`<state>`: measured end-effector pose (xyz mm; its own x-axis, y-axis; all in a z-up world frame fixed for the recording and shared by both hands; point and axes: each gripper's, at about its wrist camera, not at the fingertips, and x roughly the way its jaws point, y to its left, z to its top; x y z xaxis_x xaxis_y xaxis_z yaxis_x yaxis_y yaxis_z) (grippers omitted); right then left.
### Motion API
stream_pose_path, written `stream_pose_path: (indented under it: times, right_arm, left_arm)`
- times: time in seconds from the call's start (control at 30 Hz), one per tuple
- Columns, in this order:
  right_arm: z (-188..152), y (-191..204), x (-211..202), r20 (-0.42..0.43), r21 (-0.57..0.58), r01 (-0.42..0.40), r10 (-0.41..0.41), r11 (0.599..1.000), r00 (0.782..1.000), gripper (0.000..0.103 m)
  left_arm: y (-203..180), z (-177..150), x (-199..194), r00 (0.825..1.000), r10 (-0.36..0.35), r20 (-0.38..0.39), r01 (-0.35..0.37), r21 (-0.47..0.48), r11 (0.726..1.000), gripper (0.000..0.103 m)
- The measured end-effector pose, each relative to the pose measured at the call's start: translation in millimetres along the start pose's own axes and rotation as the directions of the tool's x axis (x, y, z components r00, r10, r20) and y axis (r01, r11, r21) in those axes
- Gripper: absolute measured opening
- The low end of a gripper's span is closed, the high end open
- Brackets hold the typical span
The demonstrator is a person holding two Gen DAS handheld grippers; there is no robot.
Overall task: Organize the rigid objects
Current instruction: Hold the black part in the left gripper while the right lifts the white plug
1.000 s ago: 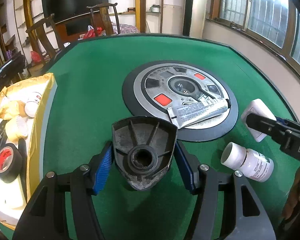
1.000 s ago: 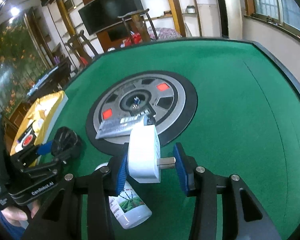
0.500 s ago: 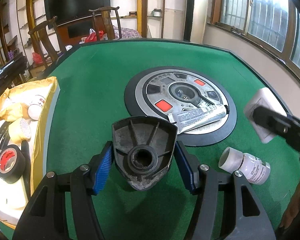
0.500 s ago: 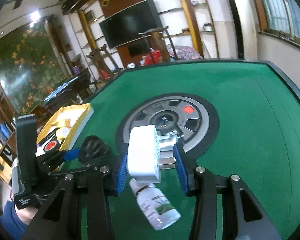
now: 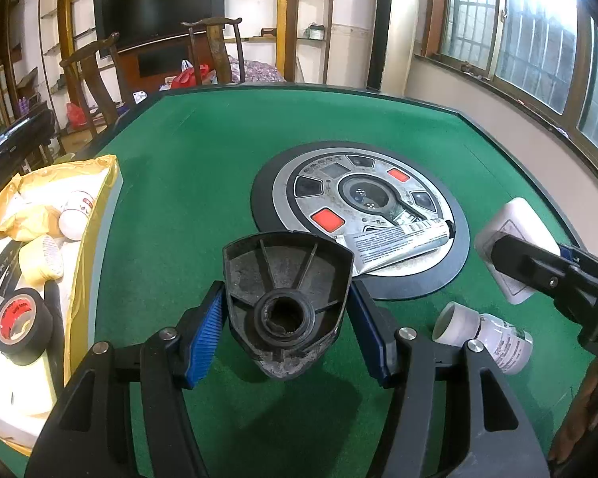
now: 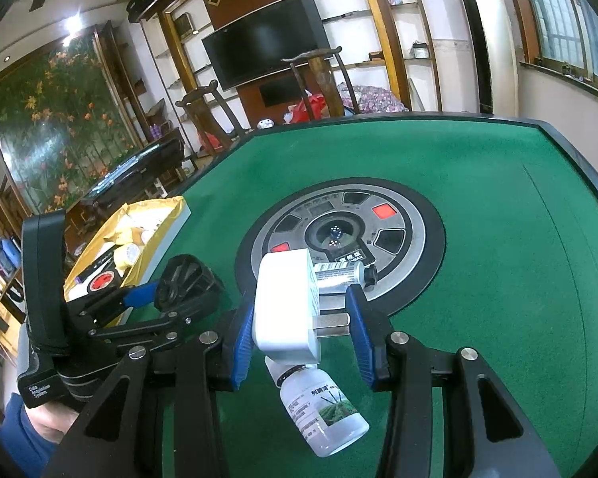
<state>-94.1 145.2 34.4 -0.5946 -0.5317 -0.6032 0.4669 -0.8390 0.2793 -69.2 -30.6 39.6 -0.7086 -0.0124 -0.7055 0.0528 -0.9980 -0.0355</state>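
Two things are gripped: my left gripper (image 5: 285,328) clamps a dusty, ribbed black plastic cap (image 5: 285,302), my right gripper (image 6: 301,328) a smooth white plug (image 6: 287,302), both above the green felt table (image 6: 498,207). Since a second ago the plug has risen off the bottle (image 6: 325,410).
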Motion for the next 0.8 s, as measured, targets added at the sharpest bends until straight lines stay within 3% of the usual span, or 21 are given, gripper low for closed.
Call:
stream_pose_path:
  times: [0.5,0.8]
  right_arm:
    - [-1,1,2,-0.004,-0.003,-0.011,0.011,1.0,1.0,0.038]
    - [0,3,0,0.014,-0.007,-0.015,0.015,1.0,1.0,0.038]
  left_arm:
    - [-4,-2,-5,0.998,0.049,0.033,-0.05,0.025,0.998,0.06]
    - [-11,-3,-30,0.981,0.139,0.138,-0.147,0.052,0.988,0.06]
